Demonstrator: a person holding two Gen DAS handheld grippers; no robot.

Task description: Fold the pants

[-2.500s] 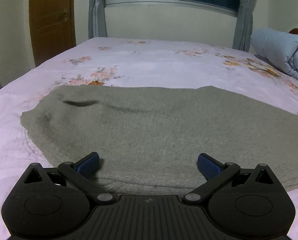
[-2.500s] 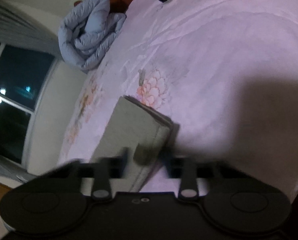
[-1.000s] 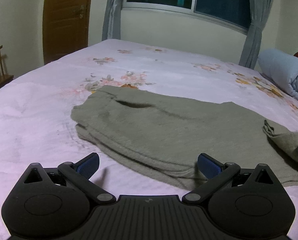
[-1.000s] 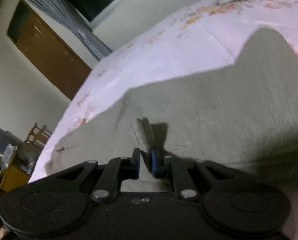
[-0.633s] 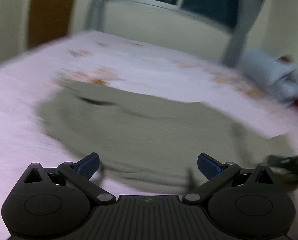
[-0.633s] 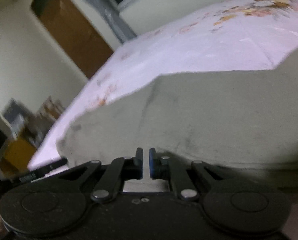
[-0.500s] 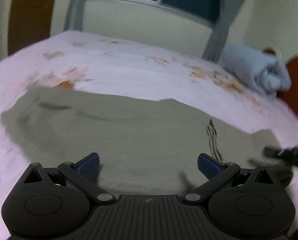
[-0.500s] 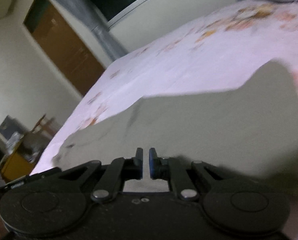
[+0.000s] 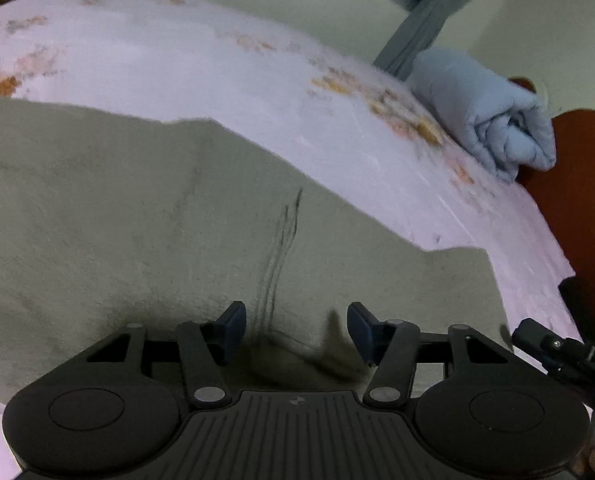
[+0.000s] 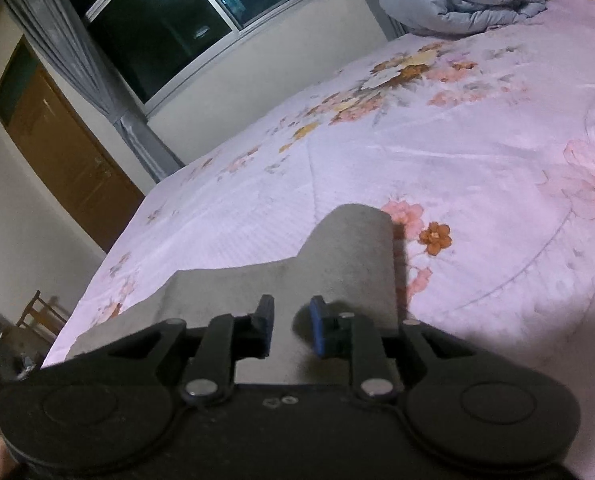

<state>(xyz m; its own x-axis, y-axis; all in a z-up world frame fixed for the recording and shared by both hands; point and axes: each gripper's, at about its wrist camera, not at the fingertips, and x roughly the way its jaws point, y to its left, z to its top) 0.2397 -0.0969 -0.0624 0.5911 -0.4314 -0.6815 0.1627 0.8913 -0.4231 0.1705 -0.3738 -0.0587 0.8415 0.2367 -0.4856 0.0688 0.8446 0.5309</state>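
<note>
lying flat on the bedsheet (image 10: 477, 152), fuzzy grey-green pants (image 9: 137, 220).

Parted jaws, seemingly over grey pants (image 10: 337, 264)

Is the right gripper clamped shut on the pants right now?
No, the right gripper has a clear gap between its blue-padded fingers, with the grey pants lying flat on the bed beyond them, not pinched.
</note>
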